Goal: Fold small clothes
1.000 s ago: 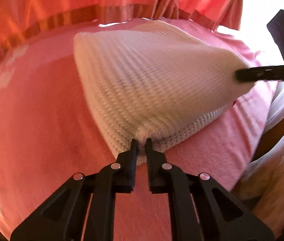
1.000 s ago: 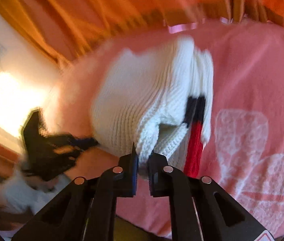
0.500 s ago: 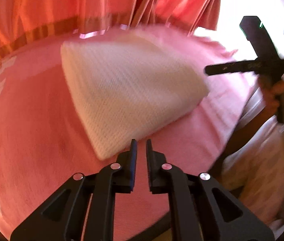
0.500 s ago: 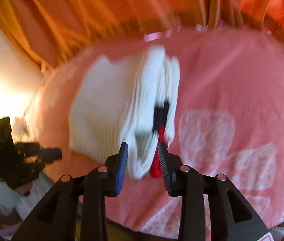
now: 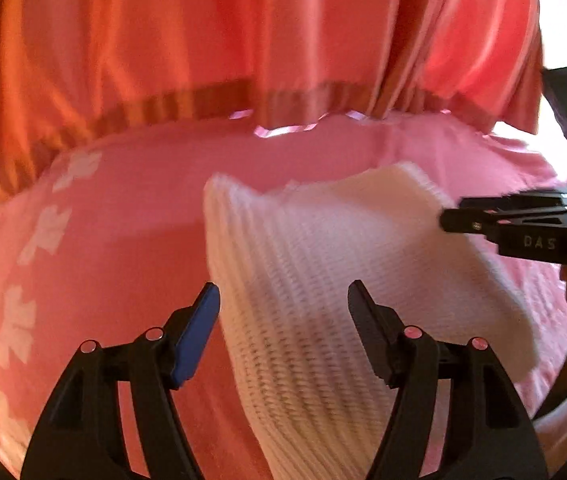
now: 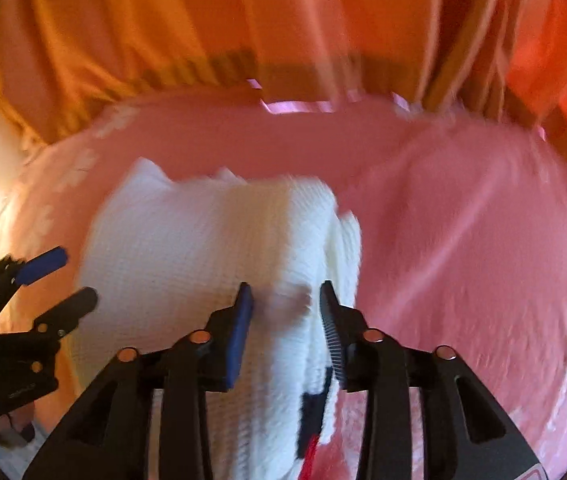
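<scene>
Since the folded white knit point(image 5: 335, 280) lies on the pink bedspread point(image 5: 123, 216) straight ahead of both tongs, you've got its long side running from your left tongs point(image 5: 283, 312) over toward the right tongs point(image 6: 285, 300), so each sits at one end. Both are spread wide and gripping nothing: the left straddles the near corner, the right brackets the layered edge by the black and red trim point(image 6: 311, 424). Neither looks nearer, I'd say
</scene>
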